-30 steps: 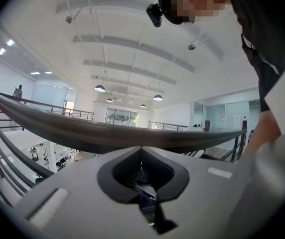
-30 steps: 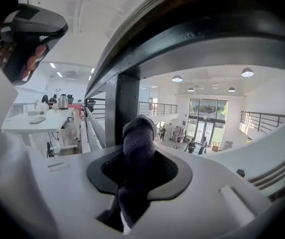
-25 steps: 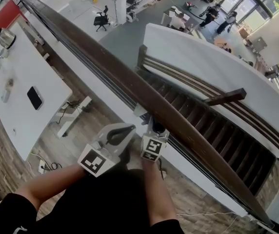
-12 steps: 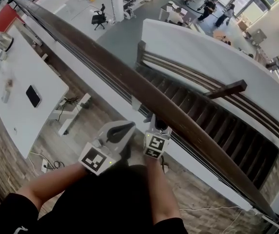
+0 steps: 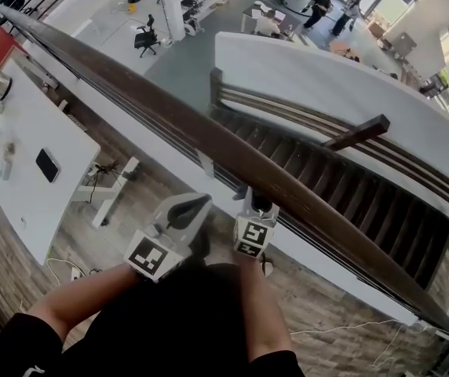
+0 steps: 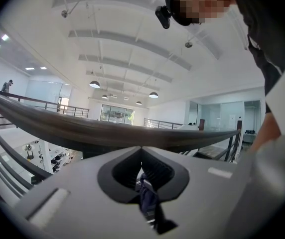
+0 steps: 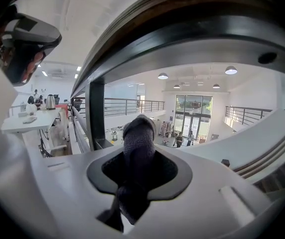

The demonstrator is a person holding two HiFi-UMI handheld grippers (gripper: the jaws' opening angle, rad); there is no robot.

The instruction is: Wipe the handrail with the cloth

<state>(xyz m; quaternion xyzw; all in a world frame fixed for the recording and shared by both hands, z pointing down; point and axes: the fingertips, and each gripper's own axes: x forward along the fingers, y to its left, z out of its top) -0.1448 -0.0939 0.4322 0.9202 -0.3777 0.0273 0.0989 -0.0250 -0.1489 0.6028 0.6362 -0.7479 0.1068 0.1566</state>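
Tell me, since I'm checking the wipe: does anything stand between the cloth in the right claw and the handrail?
Nothing visible does. The cloth gripped in the right claw pokes into open air just under the handrail; the dark post stands off to its left.

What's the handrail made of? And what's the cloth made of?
The handrail looks like dark brown wood with a smooth, slightly shiny finish. Lighter brown streaks run along its top, though it could be a wood-look coating. The cloth looks like dark grey woven or knitted fabric, matte and soft. A fine bumpy weave shows on it, and it bunches into a rounded wad.
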